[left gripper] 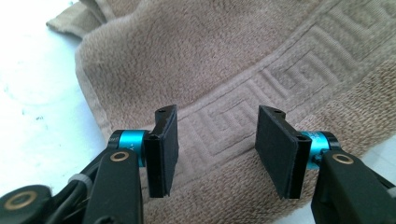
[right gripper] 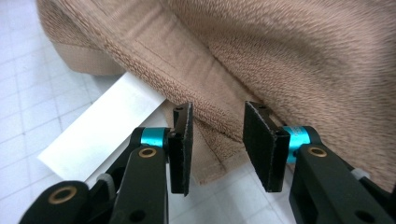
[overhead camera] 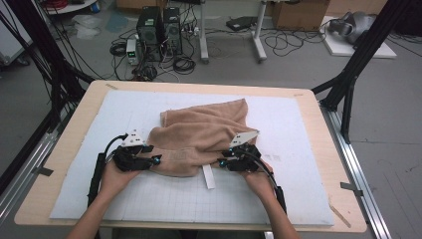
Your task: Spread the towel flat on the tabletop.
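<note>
Left gripper (left gripper: 212, 156): jaws apart over the towel (overhead camera: 204, 134), at its 8 o'clock edge. Right gripper (right gripper: 217, 149): jaws apart astride the towel's 5 o'clock hem, beside a white label (right gripper: 100, 126).

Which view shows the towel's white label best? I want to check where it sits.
The right gripper view: the white label lies flat on the gridded mat, running under the towel edge beside the right tool. The high view shows it small, at the towel's near edge. The left gripper view gives towel pattern instead.
</note>
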### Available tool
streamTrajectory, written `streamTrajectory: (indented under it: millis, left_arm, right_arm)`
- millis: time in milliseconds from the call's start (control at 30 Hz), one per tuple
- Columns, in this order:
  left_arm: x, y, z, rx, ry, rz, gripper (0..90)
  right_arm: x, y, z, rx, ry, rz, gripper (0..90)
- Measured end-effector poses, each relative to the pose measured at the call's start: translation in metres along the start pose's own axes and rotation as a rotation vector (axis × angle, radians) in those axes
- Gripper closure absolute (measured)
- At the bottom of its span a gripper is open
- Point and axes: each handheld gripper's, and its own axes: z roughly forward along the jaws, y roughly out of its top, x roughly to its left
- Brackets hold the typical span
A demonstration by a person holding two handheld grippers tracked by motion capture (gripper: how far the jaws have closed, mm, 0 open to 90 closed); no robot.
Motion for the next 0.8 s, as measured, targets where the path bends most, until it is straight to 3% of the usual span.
streamTrajectory:
  millis: [167,300,467,600,800]
  left_arm:
    - [0.000,-0.002,0.006,0.028,-0.017,0.008,53.8]
    - [0.000,-0.005,0.014,0.078,-0.047,0.028,62.5]
    - [0.003,-0.006,0.015,0.064,-0.070,0.026,70.5]
    - [0.002,-0.005,0.016,0.060,-0.085,0.041,83.2]
    - [0.001,-0.004,0.010,0.063,-0.122,0.080,86.3]
  right_arm:
    - [-0.003,-0.003,0.010,0.024,-0.004,0.005,65.4]
    - [-0.003,-0.004,0.011,0.024,-0.007,-0.004,69.2]
    - [-0.006,-0.005,0.012,0.019,0.006,0.014,80.5]
    - [-0.008,-0.005,0.012,0.016,0.024,0.022,85.5]
    - [-0.008,-0.006,0.004,0.020,0.050,0.002,87.2]
